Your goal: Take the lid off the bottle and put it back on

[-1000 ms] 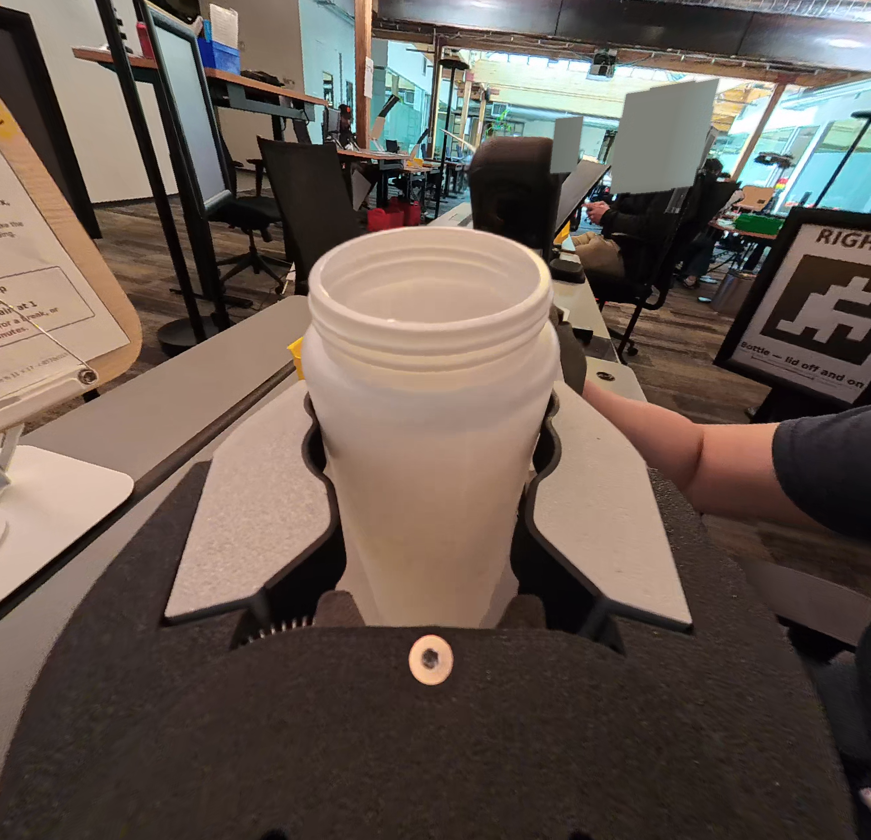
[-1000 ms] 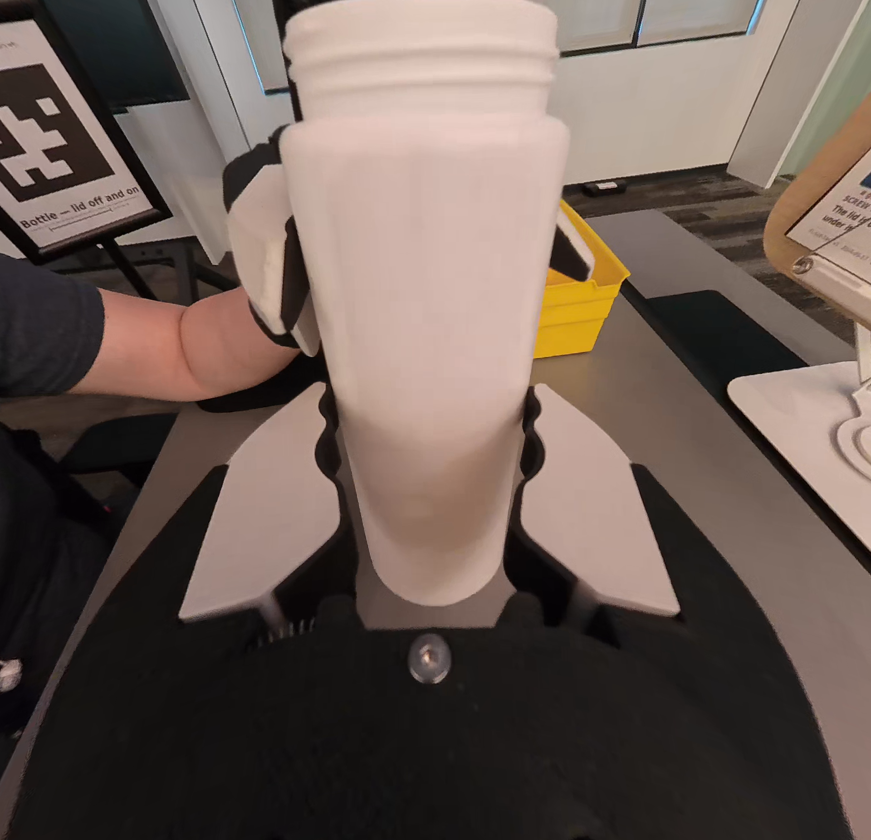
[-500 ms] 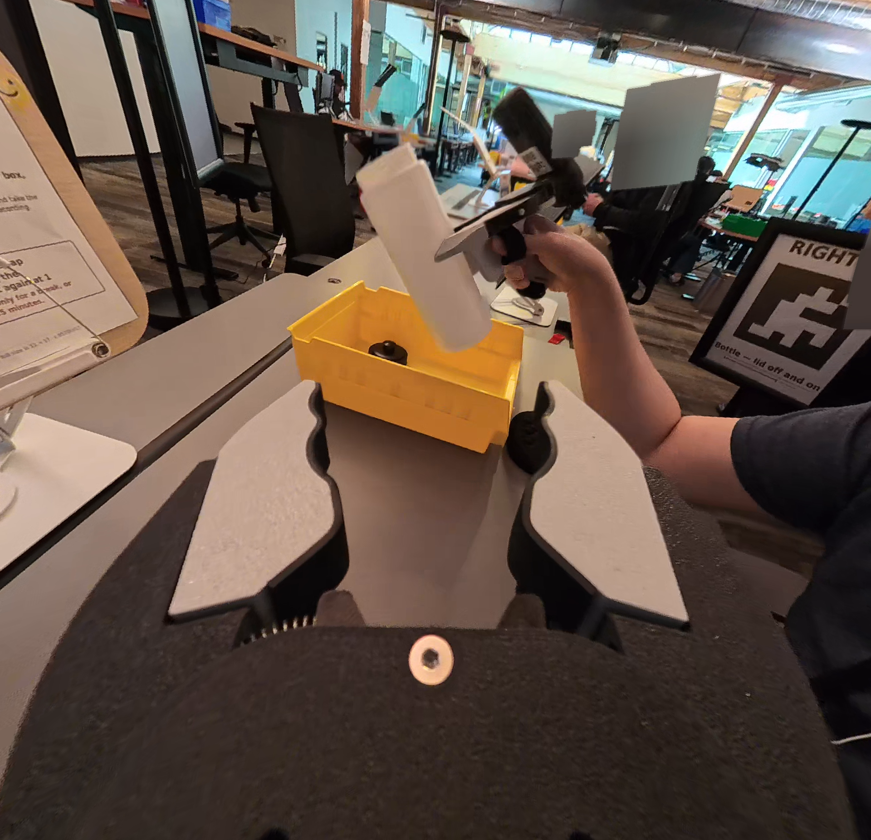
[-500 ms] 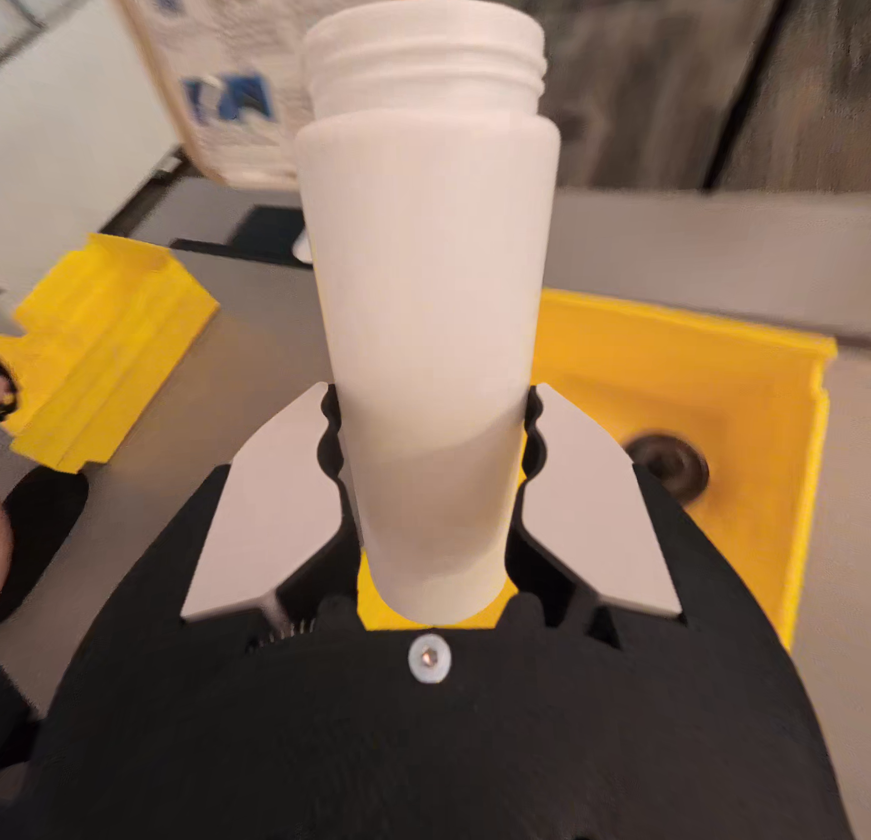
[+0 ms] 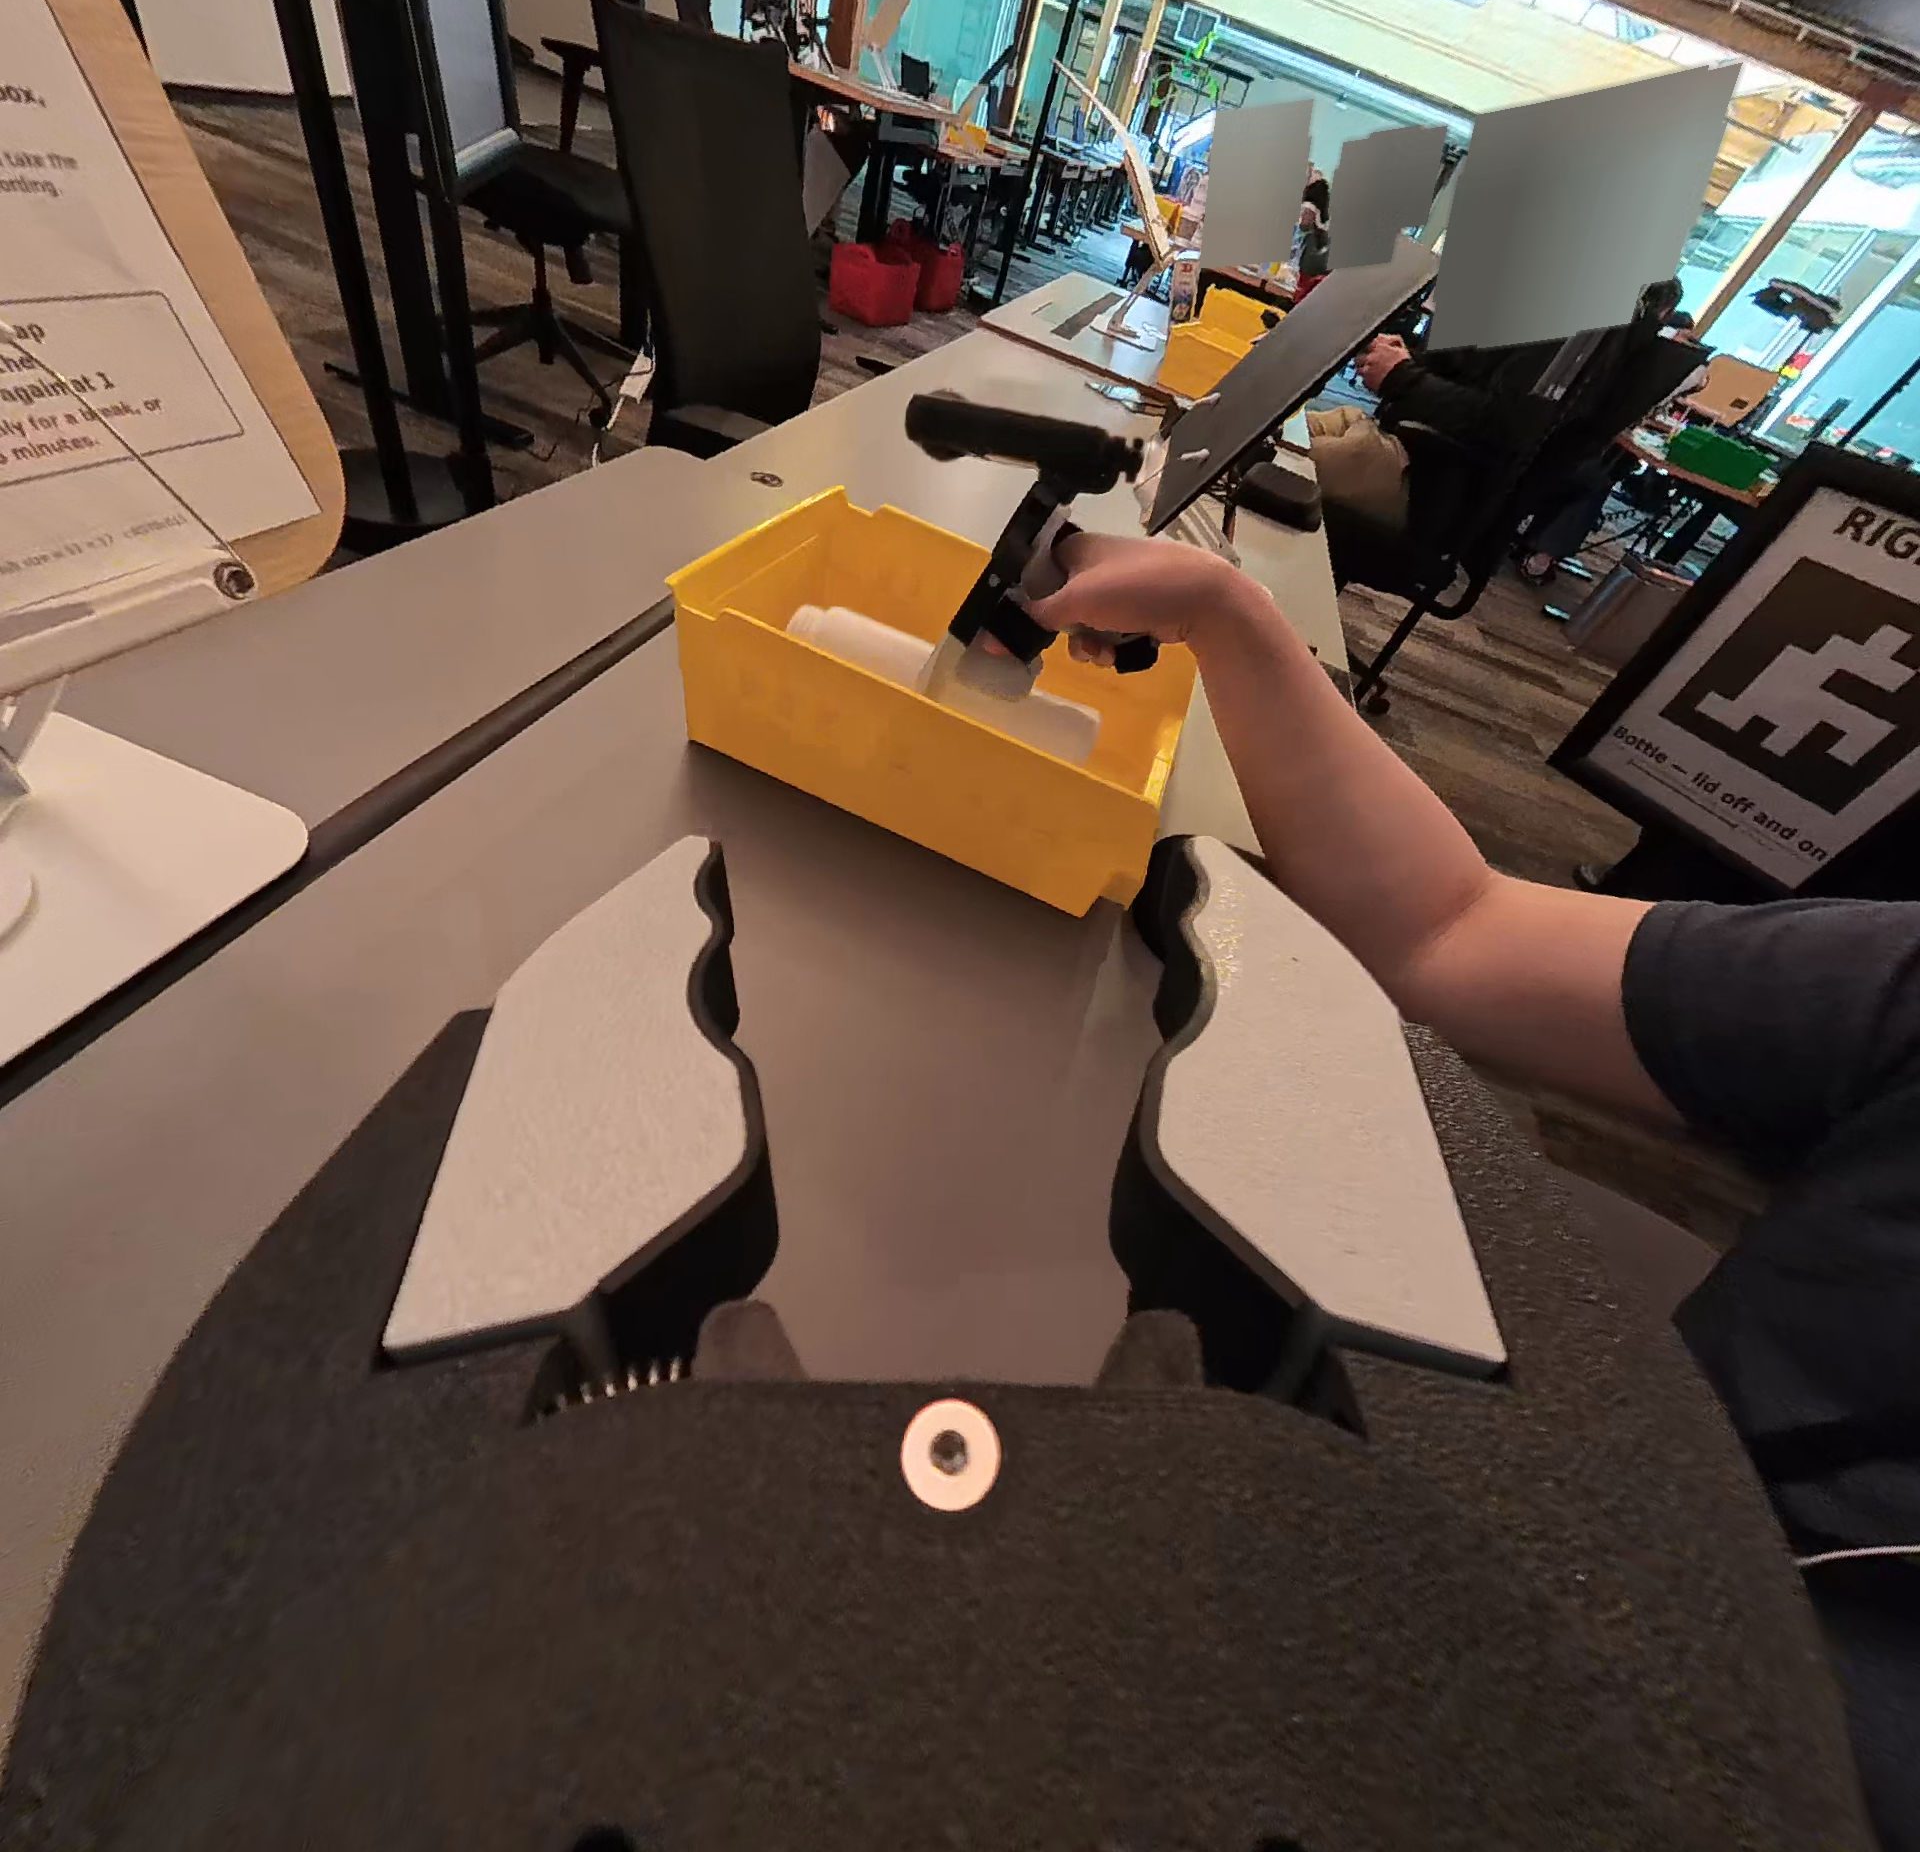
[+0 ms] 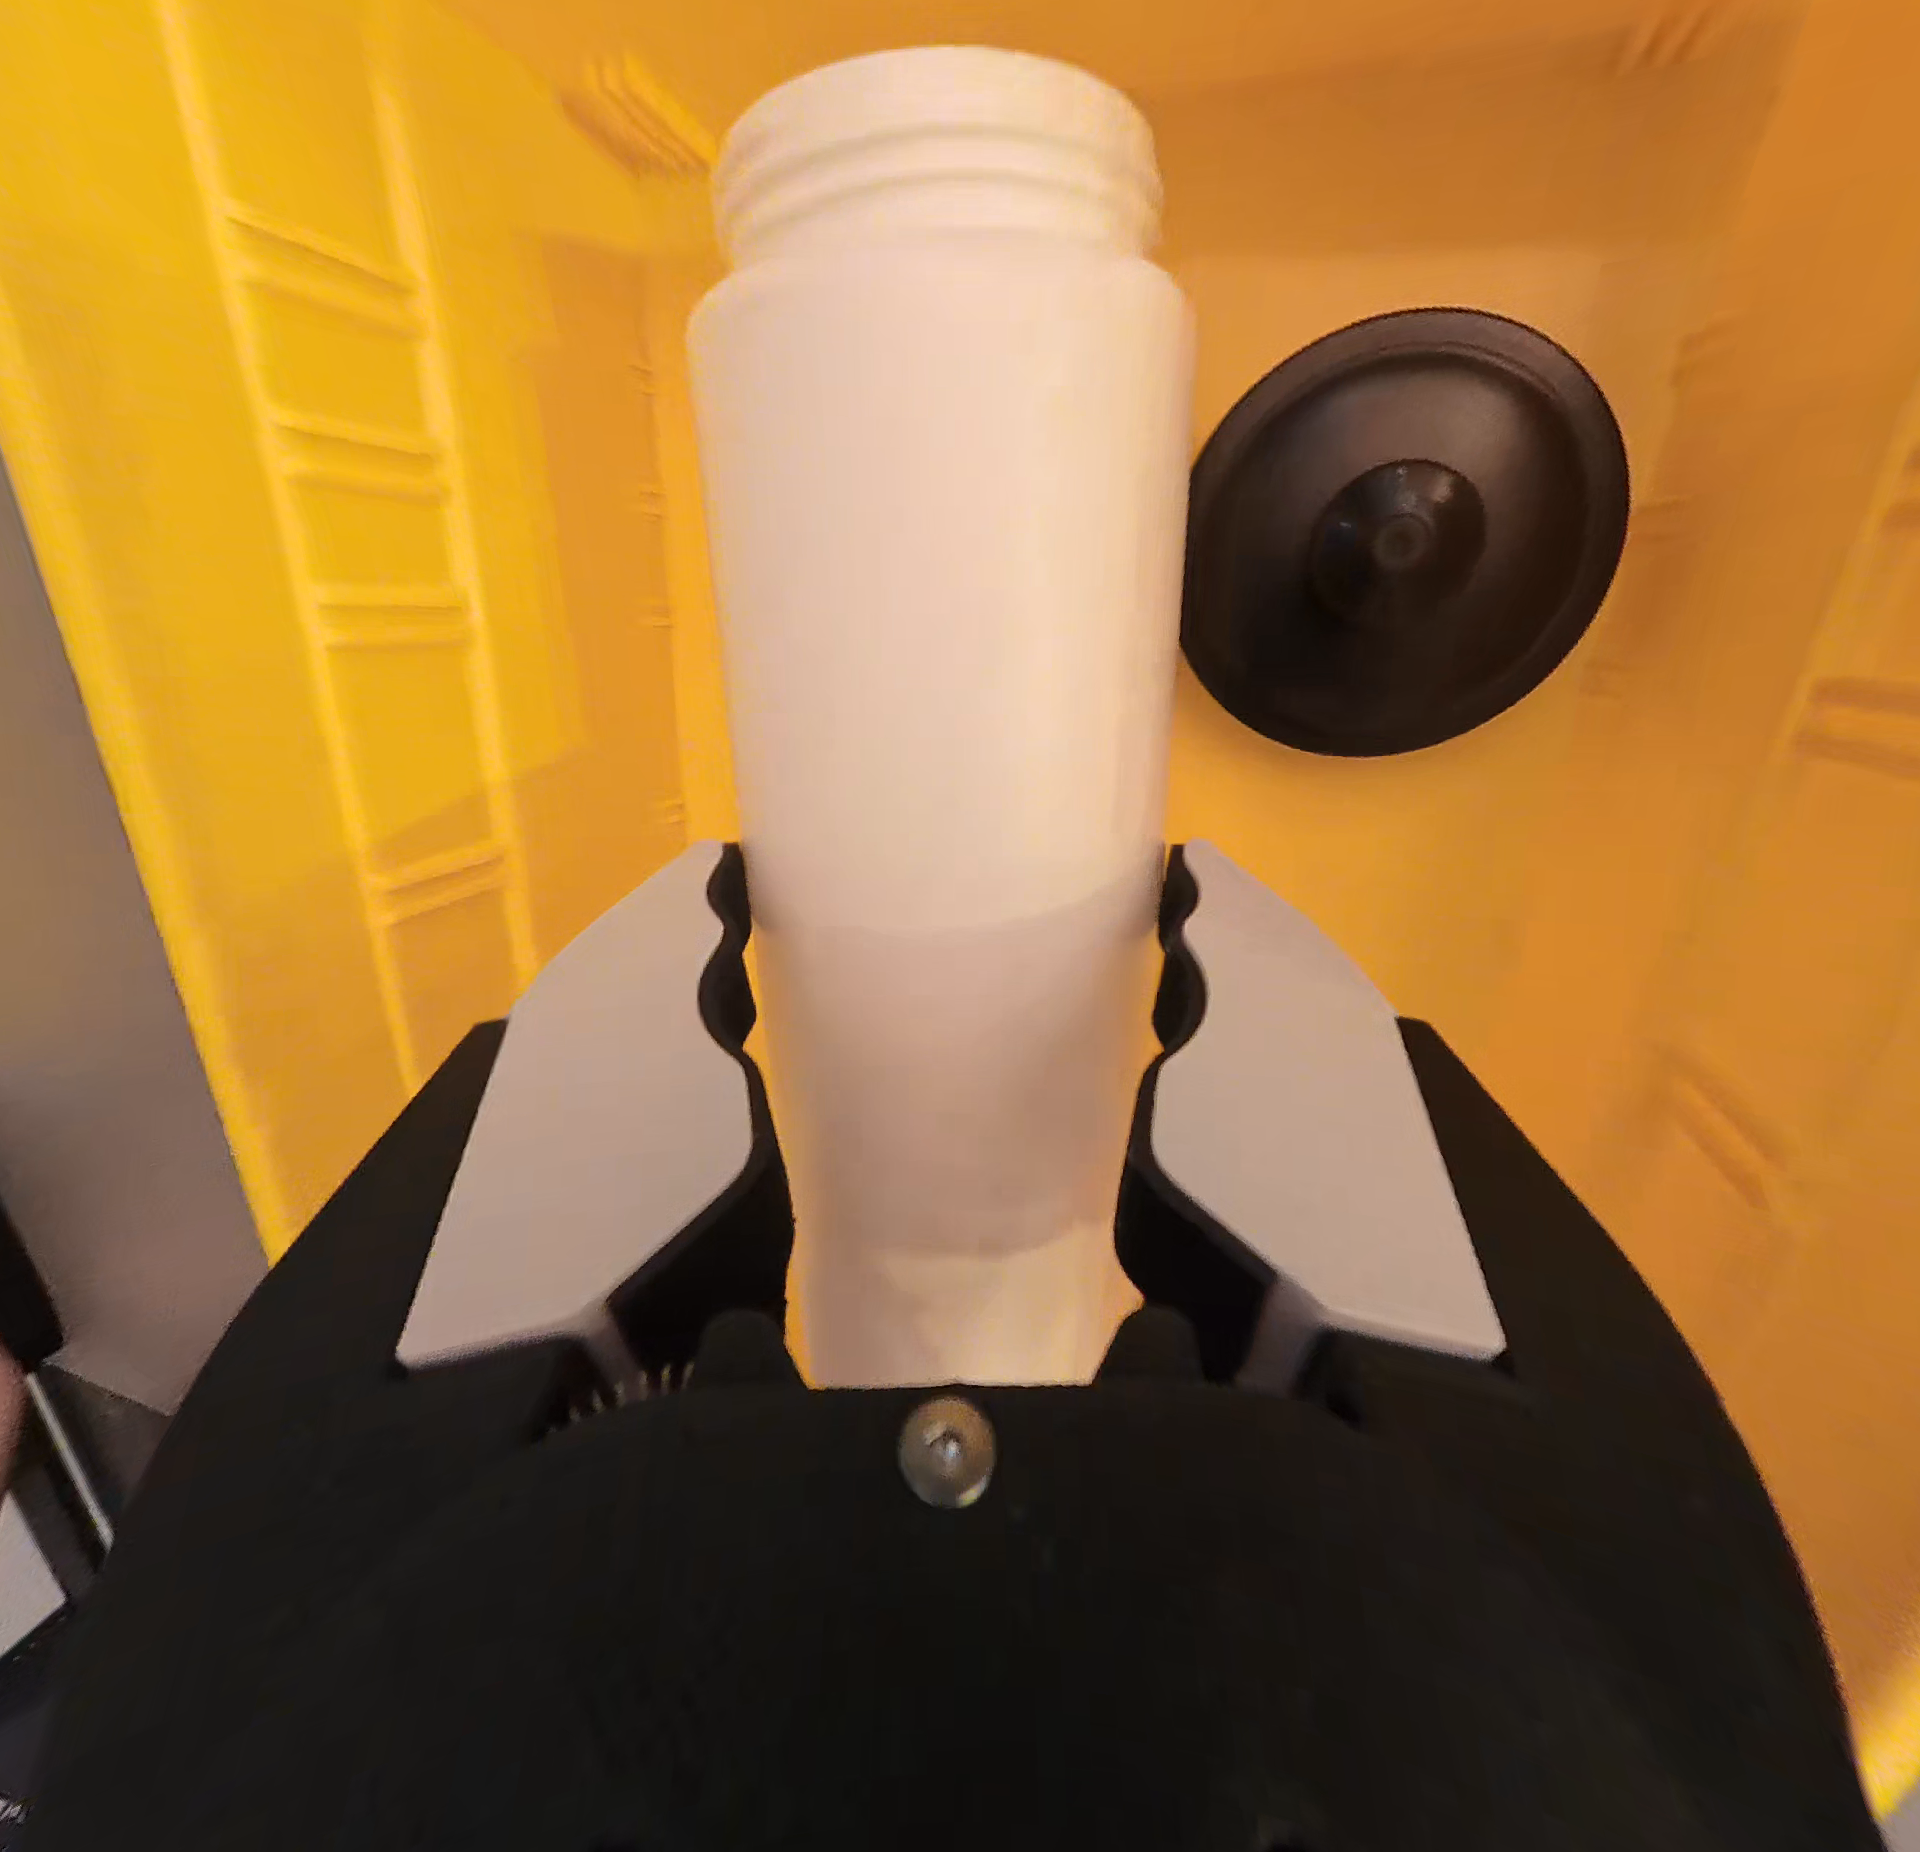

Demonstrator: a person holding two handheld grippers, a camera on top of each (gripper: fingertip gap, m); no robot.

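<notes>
My right gripper [image 6: 951, 867] is shut on the white bottle [image 6: 945, 576], which has no lid on its threaded neck. It holds the bottle on its side inside the yellow bin [image 6: 312, 452]. The black lid [image 6: 1403, 540] lies on the bin floor just right of the bottle. In the left wrist view the bottle [image 5: 862, 649] lies in the bin [image 5: 935, 763] with the right gripper [image 5: 987, 649] on it, held by a hand. My left gripper [image 5: 935, 867] is open and empty over the grey table, just in front of the bin.
A white stand base [image 5: 104, 867] with a sign board [image 5: 135, 348] sits at the left of the table. A framed marker sign [image 5: 1787, 701] stands at the right. The person's forearm [image 5: 1351, 815] reaches across the right side. Office chairs and desks lie beyond the table. My hands' fingertips stand some 40 cm from each other.
My left gripper let go of the bottle and now stands open. My right gripper carried the bottle away, tipped it over and lowered it into the yellow bin beside the lid.
</notes>
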